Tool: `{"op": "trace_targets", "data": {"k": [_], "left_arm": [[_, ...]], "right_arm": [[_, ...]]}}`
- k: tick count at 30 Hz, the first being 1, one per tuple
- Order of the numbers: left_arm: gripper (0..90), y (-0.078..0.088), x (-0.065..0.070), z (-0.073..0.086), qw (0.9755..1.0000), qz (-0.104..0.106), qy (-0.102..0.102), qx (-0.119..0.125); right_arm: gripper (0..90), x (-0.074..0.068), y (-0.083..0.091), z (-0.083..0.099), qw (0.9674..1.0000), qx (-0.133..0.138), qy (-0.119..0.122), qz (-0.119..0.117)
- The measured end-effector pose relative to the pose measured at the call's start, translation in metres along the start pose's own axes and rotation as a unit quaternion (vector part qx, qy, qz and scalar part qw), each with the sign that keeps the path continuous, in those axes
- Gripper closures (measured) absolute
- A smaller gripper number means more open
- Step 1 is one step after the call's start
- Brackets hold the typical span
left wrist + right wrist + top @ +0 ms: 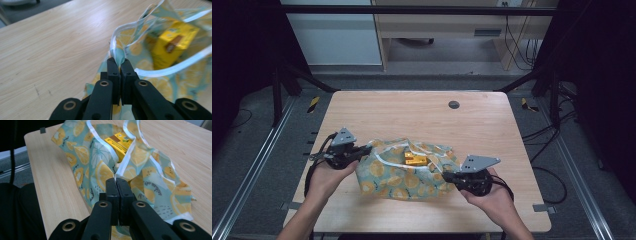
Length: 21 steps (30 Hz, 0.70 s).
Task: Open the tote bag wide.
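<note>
A lemon-patterned plastic bag (402, 177) with a white zip rim lies on the wooden table (422, 112), its mouth spread open between my hands. Inside it sits a yellow box (416, 160), which shows in the left gripper view (175, 42) and in the right gripper view (120, 142). My left gripper (368, 148) is shut on the bag's left rim; in its own view (120, 63) the jaws pinch the bag (117, 47) edge. My right gripper (446, 176) is shut on the right rim; in its own view (116, 181) the jaws clamp the bag (105, 170) rim.
A round grey grommet (454, 104) is set into the far part of the table. Black frame posts and cables stand around the table; a pale cabinet (337, 35) is behind it. Bare wood lies beyond the bag.
</note>
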<state>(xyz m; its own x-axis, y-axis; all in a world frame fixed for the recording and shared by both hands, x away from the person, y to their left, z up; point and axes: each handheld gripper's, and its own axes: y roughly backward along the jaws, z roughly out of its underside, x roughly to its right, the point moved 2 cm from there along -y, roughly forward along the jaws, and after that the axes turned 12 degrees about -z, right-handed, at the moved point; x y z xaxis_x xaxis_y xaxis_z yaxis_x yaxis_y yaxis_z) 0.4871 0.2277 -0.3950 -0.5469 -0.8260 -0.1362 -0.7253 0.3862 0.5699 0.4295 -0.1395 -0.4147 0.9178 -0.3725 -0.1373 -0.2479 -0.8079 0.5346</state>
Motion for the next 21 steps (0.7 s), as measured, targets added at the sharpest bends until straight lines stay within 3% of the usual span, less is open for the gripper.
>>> {"op": "trace_targets", "data": {"k": [1,2,3,4,5,8,15,21], "left_arm": [[88.6,0.013,0.003,0.005,0.9999,0.011,0.001,0.012],[88.8,0.013,0.003,0.005,0.9999,0.011,0.001,0.012],[89.0,0.026,0.006,0.012,0.9993,0.024,0.007,0.030],[89.0,0.026,0.006,0.012,0.9993,0.024,0.007,0.030],[89.1,0.034,0.009,0.019,0.9982,0.042,0.009,0.043],[89.2,0.039,0.013,0.032,0.9969,0.066,0.012,0.042],[89.3,0.029,0.021,0.060,0.9966,0.080,-0.020,0.007],[89.3,0.014,0.025,0.074,0.9960,0.073,-0.041,-0.030]], "right_arm": [[89.3,0.000,0.000,0.004,1.0000,-0.003,-0.002,0.001],[89.3,0.000,0.000,0.004,1.0000,-0.003,-0.002,0.001],[89.3,0.000,-0.002,0.010,0.9999,-0.010,-0.004,0.002],[89.3,0.000,-0.002,0.010,0.9999,-0.010,-0.004,0.002],[89.4,0.000,-0.004,0.015,0.9998,-0.015,-0.009,0.002],[89.5,0.002,-0.008,0.021,0.9997,-0.017,-0.018,0.000],[89.7,0.006,-0.015,0.035,0.9992,-0.026,-0.032,0.000],[89.9,0.012,-0.018,0.043,0.9985,-0.035,-0.043,0.003]]}}
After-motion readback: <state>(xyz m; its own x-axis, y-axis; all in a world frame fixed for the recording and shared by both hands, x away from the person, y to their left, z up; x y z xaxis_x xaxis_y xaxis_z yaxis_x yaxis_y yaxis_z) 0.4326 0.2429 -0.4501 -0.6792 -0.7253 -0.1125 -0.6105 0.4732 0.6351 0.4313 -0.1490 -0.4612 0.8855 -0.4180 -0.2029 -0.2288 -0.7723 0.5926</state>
